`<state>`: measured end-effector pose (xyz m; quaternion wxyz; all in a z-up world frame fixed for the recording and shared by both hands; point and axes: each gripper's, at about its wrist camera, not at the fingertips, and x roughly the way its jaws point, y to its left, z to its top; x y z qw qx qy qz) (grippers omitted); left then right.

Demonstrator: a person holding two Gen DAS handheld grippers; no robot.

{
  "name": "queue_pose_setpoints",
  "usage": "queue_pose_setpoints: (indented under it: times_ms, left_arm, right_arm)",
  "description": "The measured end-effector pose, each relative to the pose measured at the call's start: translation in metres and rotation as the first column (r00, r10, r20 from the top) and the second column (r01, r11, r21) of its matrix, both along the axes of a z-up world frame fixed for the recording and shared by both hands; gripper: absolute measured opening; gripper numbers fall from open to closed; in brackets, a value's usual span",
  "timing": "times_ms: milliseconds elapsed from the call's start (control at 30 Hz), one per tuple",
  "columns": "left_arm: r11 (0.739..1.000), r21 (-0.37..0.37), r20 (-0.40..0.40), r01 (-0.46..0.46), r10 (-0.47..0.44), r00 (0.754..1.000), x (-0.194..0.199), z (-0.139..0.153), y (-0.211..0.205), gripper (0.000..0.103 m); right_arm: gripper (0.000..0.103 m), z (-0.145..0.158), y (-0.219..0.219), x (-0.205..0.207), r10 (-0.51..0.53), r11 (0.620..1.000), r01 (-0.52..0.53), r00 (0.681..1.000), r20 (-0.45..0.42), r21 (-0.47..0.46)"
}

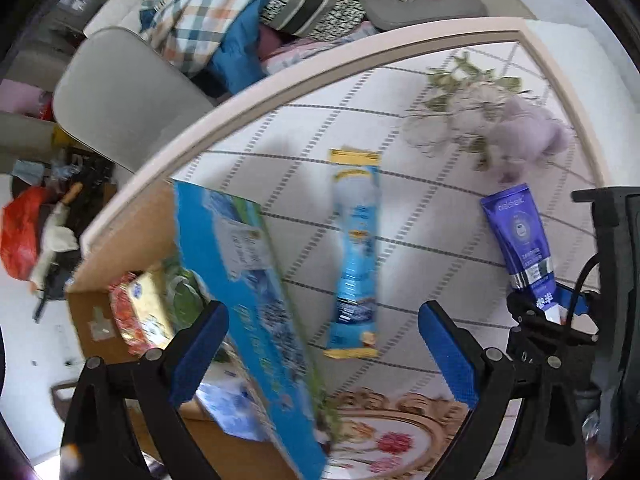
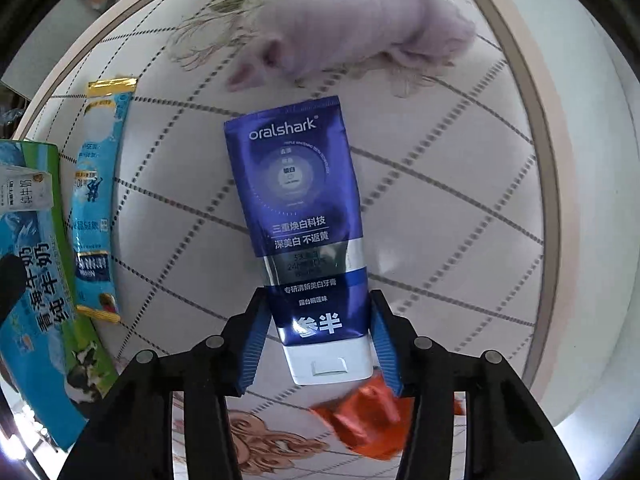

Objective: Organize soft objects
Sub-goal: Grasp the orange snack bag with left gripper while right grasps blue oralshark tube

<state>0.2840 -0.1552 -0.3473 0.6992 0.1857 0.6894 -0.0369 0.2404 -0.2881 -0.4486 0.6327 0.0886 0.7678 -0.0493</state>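
Note:
A blue toothpaste tube [image 2: 296,216] lies on the quilted white table [image 2: 440,200], cap toward me. My right gripper [image 2: 318,346] has its blue pads [image 2: 252,344] closed on the tube's cap end; the tube also shows in the left wrist view [image 1: 516,232]. A purple plush toy [image 2: 360,36] lies beyond it, also in the left wrist view [image 1: 528,136]. A light-blue stick sachet [image 1: 356,248] lies ahead of my left gripper [image 1: 322,354], which is open and empty. A blue milk carton box [image 1: 248,280] leans between its fingers [image 1: 200,352] and the sachet.
An open cardboard box [image 1: 92,312] with packets stands at the left below the table edge. A grey chair [image 1: 120,96] and piled bedding [image 1: 208,20] lie beyond. An orange wrapper [image 2: 364,416] lies below my right gripper on a patterned floor [image 2: 256,440].

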Motion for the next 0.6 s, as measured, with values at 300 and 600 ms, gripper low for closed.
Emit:
queue_pose_setpoints:
  times_ms: [300, 600]
  left_arm:
    - [0.948, -0.201, -0.055, 0.245, -0.260, 0.964, -0.075, 0.001, -0.094, 0.097]
    - [0.886, -0.240, -0.304, 0.397, -0.457, 0.836, -0.122, -0.094, -0.172, 0.097]
  right_arm:
    - [0.050, 0.064, -0.120, -0.065, -0.162, 0.987, 0.163, 0.981, 0.103, 0.000]
    - [0.050, 0.045, -0.194, -0.148, -0.301, 0.953, 0.303, 0.952, 0.061, -0.031]
